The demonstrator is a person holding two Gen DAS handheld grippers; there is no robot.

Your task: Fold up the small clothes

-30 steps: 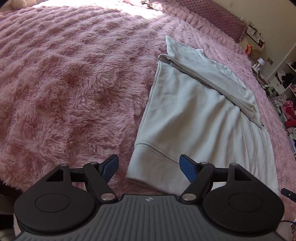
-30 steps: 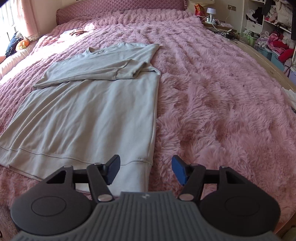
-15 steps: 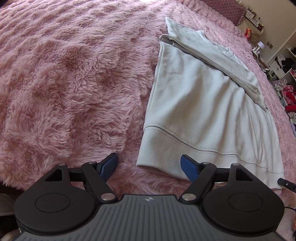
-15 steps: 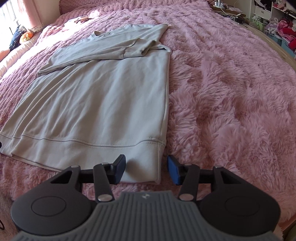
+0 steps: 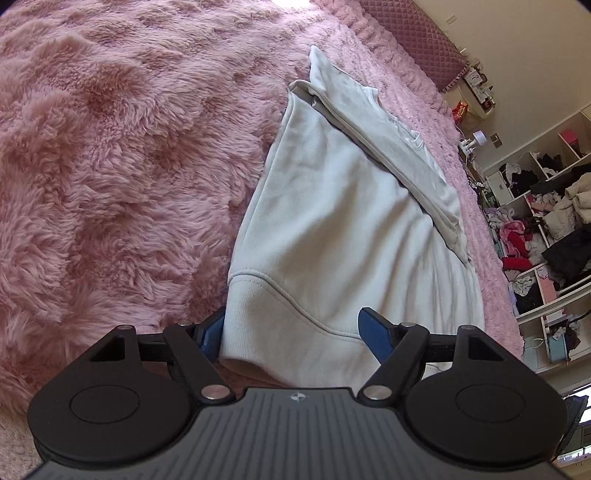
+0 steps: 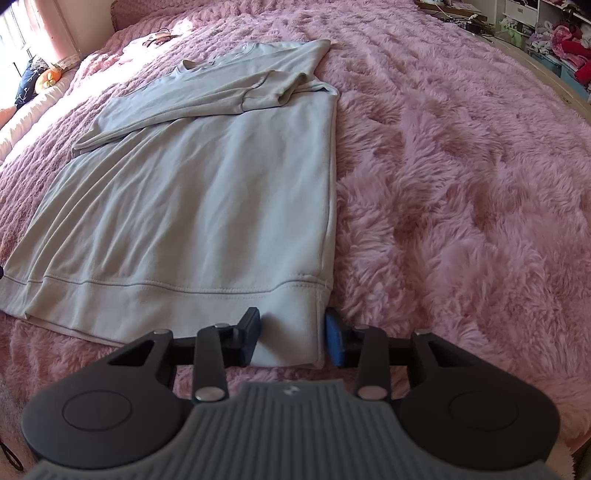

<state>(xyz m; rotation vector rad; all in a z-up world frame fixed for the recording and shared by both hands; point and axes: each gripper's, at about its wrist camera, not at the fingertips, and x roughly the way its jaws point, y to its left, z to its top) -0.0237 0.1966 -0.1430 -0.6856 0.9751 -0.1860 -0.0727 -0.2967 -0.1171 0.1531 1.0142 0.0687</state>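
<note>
Lower centre of the right wrist view: the right tongs [image 6: 291, 341] straddle the near right corner of a pale grey sweatshirt [image 6: 207, 206], at its ribbed hem; the jaws have just been closing, the hem corner lies between them, and whether the pads yet press on the cloth cannot be told. Lower centre of the left wrist view: the left tongs [image 5: 293, 330] stand spread wide over the opposite hem corner, the cloth lying between the blue pads [image 5: 373, 328] with a clear gap on the right side; the left pad is partly hidden behind the hem. The sweatshirt lies flat on a shaggy pink bedspread [image 6: 461, 177], hem nearest, neck farthest, with both sleeves [image 6: 207, 99] folded across the chest. Far upper left of the right view: a small dark item [image 6: 162, 35] on the bed. Right edge of the left view: open shelves [image 5: 546, 206] crammed with clothing.
</note>
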